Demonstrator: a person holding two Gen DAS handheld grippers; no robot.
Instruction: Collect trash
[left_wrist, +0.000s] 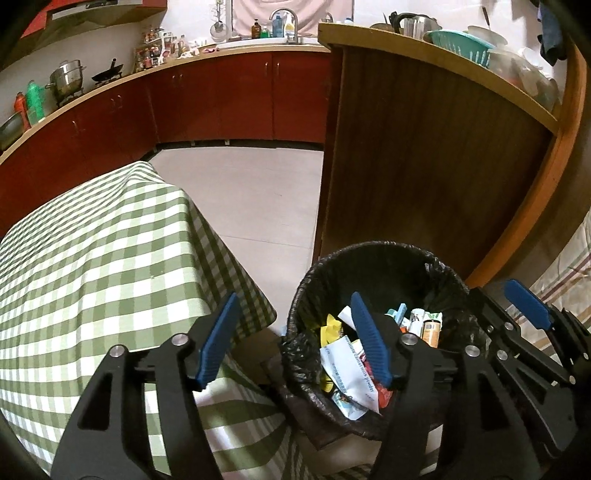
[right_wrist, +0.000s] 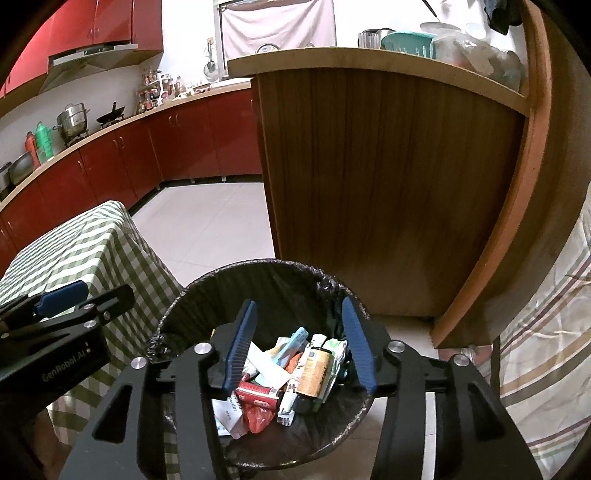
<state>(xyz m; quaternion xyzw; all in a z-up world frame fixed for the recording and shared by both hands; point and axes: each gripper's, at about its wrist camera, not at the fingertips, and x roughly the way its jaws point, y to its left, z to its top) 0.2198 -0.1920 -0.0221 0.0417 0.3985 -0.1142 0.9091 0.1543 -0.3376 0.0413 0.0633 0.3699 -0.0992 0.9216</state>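
A trash bin lined with a black bag (left_wrist: 384, 258) (right_wrist: 258, 269) stands on the floor beside the table. It holds several pieces of trash (left_wrist: 351, 365) (right_wrist: 288, 373): wrappers, paper packets, a small bottle. My left gripper (left_wrist: 299, 336) is open and empty, between the table corner and the bin's left rim. My right gripper (right_wrist: 301, 343) is open and empty, above the bin's opening. The right gripper's blue finger (left_wrist: 528, 302) shows at the right of the left wrist view. The left gripper's finger (right_wrist: 62, 293) shows at the left of the right wrist view.
A table with a green checked cloth (left_wrist: 96, 258) (right_wrist: 85, 243) stands left of the bin. A wooden counter (left_wrist: 424, 147) (right_wrist: 388, 184) stands right behind it. Red kitchen cabinets (left_wrist: 221, 99) line the far wall. A striped cloth (right_wrist: 546, 332) hangs at right.
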